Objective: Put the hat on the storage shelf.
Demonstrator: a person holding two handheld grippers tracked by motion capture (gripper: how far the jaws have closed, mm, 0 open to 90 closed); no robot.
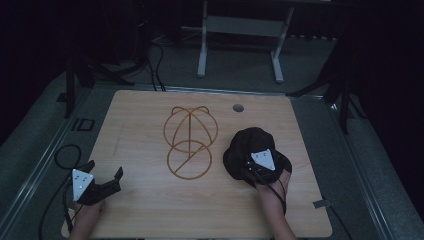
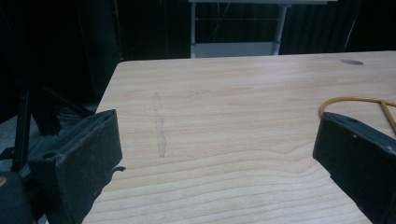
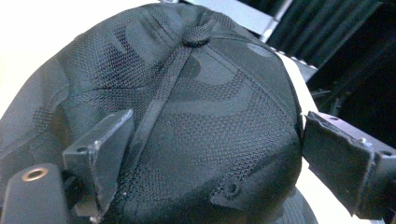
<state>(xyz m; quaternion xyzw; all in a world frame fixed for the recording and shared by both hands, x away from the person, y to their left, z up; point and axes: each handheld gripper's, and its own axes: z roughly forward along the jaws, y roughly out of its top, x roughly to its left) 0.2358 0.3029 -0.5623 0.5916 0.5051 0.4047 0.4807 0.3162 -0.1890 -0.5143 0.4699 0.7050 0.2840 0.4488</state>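
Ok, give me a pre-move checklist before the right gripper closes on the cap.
1. Right gripper jaws open and apart: ok.
2. Black cap between those jaws: ok; in the right gripper view its crown sits in the gap.
3. Jaw pads touching the fabric: cannot tell.
4. Left gripper away from the cap: ok; open, over bare table at the left.
5. Wire cap frame free to receive it: ok; nothing lies on it.
6. Brim direction: cannot tell.
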